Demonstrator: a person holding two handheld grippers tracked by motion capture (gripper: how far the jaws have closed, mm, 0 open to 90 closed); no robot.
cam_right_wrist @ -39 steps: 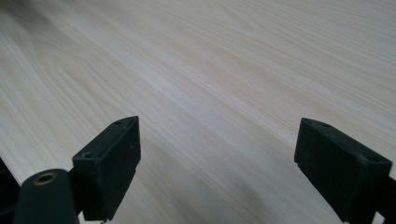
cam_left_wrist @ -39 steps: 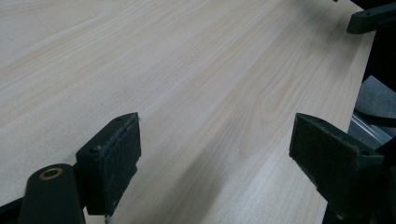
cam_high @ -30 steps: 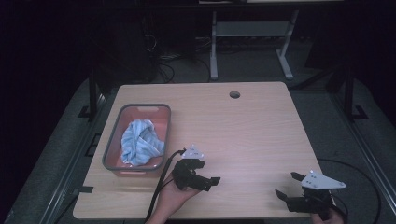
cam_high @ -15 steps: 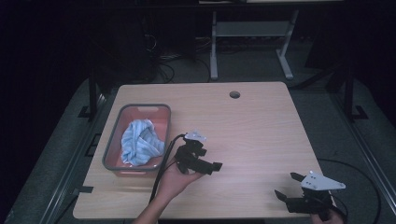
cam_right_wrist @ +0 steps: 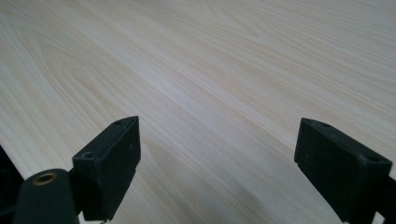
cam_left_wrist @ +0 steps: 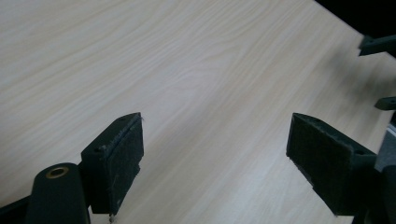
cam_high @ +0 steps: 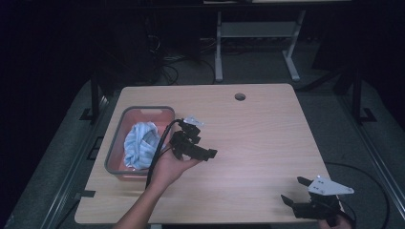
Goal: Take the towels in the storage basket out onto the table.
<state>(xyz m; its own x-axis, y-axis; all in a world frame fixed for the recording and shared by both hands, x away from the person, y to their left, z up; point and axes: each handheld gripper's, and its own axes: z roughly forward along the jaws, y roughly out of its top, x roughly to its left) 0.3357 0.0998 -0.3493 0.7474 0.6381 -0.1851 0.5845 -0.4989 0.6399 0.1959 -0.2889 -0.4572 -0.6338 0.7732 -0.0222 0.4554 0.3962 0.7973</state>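
A light blue and white cloth (cam_high: 141, 143) lies bunched in a red bin with a grey rim (cam_high: 145, 110) at the table's left. My left gripper (cam_high: 205, 145) is held in a hand just right of the bin, above the wooden tabletop (cam_high: 258, 138), pointing right. In the left gripper view its jaws (cam_left_wrist: 215, 130) stand open over bare wood with nothing between them. My right gripper (cam_high: 293, 190) sits near the front right corner of the table, open; in the right gripper view (cam_right_wrist: 217, 135) bare wood shows between its jaws.
A round cable hole (cam_high: 239, 97) is at the table's far edge. A black cable (cam_high: 160, 148) trails from the left gripper across the bin's right side. The right gripper's jaw tips (cam_left_wrist: 379, 45) appear far off in the left gripper view.
The left hand has carried its gripper away from the front edge, farther onto the table beside the bin, jaws still open. The right gripper has stayed put.
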